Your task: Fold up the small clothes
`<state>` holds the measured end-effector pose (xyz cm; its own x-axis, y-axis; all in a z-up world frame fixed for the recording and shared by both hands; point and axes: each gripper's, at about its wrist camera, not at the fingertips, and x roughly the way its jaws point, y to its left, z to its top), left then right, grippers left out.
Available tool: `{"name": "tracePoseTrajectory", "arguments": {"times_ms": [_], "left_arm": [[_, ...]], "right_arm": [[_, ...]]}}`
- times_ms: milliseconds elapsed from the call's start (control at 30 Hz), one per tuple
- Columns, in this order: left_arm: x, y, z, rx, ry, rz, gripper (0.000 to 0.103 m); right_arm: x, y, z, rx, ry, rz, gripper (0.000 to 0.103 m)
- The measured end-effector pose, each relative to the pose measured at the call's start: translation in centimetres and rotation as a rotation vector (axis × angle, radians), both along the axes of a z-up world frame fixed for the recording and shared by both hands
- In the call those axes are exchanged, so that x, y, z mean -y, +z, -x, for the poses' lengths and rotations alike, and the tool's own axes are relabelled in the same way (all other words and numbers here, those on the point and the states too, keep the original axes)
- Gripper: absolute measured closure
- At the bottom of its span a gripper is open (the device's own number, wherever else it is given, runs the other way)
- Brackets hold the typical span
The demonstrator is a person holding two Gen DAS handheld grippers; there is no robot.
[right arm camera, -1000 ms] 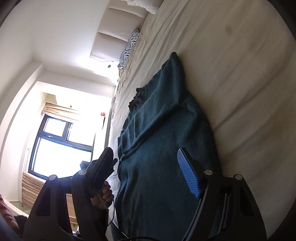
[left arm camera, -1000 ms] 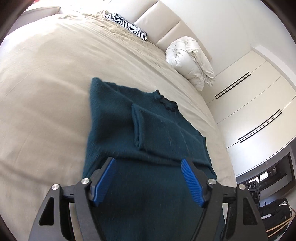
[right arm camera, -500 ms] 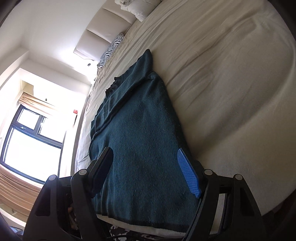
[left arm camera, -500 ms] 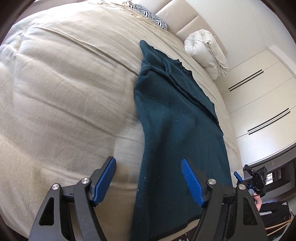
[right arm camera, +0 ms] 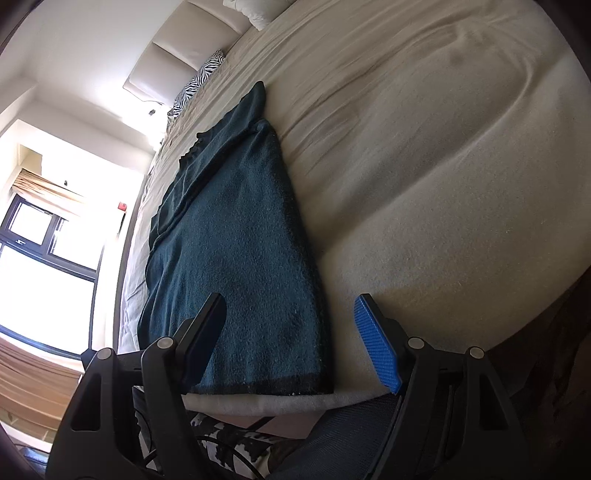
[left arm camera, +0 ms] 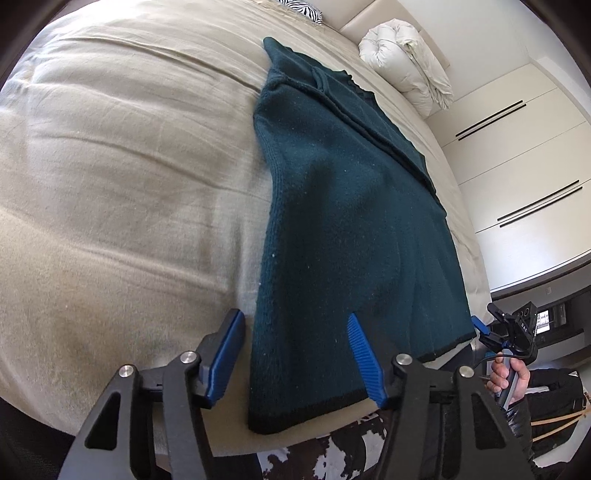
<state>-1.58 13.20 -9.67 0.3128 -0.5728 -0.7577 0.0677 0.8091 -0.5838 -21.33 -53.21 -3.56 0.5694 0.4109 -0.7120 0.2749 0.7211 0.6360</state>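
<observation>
A dark teal knit sweater lies flat on the beige bed, sleeves folded in over its body, its hem at the bed's near edge. My left gripper is open and empty, low over the hem's left corner. In the right wrist view the sweater runs away from me. My right gripper is open and empty, its fingers astride the hem's right corner. The right gripper also shows in the left wrist view, held in a hand past the hem.
A white rolled duvet and a zebra-print pillow lie at the headboard end. White wardrobe doors stand at the right. A window is at the left. A cowhide-pattern rug lies below the bed edge.
Both grippers have pulled back from over the sweater's middle to its hem at the bed's near edge and dropped lower. Both stayed open. The sweater has not moved.
</observation>
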Motion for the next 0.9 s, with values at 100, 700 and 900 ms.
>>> {"name": "tracePoseTrajectory", "arguments": {"times_ms": [100,700,900], "left_arm": [[0.8,-0.1,0.2,-0.011,-0.031,-0.006,0.044],[1.3,-0.6,1.1,-0.065,-0.043,-0.015,0.078],[0.7,-0.9,1.3,-0.075,-0.038,-0.008,0.09]], "right_arm": [[0.5,-0.1,0.1,-0.013,-0.008,0.007,0.032],[-1.0,-1.7,-0.1,-0.154,0.123,-0.016,0.069],[-1.6,-2.0,-0.3,-0.161,0.133,-0.035,0.073]]}}
